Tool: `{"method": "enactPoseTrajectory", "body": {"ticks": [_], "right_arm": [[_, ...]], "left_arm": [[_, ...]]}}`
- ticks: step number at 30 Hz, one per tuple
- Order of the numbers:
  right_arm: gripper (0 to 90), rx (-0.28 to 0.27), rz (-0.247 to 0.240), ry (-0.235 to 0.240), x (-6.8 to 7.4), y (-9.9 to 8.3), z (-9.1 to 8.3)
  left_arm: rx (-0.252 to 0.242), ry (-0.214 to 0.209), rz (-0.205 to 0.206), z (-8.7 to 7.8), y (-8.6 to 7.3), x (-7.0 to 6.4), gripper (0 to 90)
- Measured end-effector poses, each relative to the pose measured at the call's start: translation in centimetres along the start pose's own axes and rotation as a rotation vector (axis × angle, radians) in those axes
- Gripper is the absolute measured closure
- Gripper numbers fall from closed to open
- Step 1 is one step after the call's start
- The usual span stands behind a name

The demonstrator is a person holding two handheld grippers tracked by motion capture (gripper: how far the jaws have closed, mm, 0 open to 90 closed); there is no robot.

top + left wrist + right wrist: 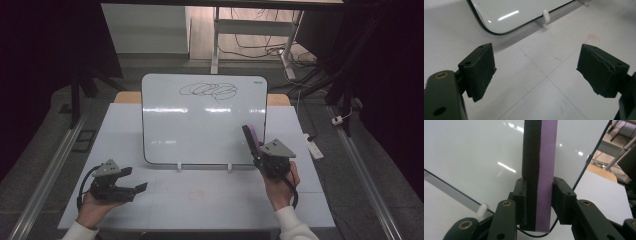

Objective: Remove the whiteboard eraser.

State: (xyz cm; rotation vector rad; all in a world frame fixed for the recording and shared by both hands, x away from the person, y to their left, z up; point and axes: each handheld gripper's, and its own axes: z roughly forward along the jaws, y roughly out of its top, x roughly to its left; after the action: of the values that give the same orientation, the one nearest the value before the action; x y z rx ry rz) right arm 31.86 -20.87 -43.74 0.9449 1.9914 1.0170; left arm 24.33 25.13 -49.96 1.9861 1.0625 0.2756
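A whiteboard (200, 120) stands propped upright on the white table (210, 200), with a black scribble (209, 90) near its top. My right gripper (256, 144) is shut on a purple-and-black eraser (540, 167), held upright just in front of the board's lower right corner. In the right gripper view the eraser's black felt side faces left and the board (469, 152) lies close behind it. My left gripper (134, 180) rests low at the table's front left, open and empty. Its two pads (480, 70) stand wide apart over bare table.
The board sits on small white clip feet (545, 17) at its lower edge. Faint red marks (591, 38) stain the table's middle. Beyond the table are a desk frame with cables (260, 45) and a power strip (315, 146) on the floor at right.
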Motion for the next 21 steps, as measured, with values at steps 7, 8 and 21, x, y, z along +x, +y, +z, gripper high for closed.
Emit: {"method": "enactPoseTrajectory", "body": {"ticks": [7, 8, 21], "right_arm": [[65.9, -0.003, -0.008, 0.071, 0.9, -0.3, -1.1], [65.9, -0.001, -0.013, 0.081, 1.1, -0.5, -1.2], [65.9, -0.02, -0.034, 0.195, 2.6, -2.1, -3.1]], "left_arm": [[-0.022, -0.005, -0.032, -0.1, 0.1, -0.1, 15.9], [-0.023, -0.006, -0.034, -0.1, 0.2, 0.0, 15.9], [-0.032, -0.016, -0.064, -0.2, 0.3, -0.2, 17.9]]}}
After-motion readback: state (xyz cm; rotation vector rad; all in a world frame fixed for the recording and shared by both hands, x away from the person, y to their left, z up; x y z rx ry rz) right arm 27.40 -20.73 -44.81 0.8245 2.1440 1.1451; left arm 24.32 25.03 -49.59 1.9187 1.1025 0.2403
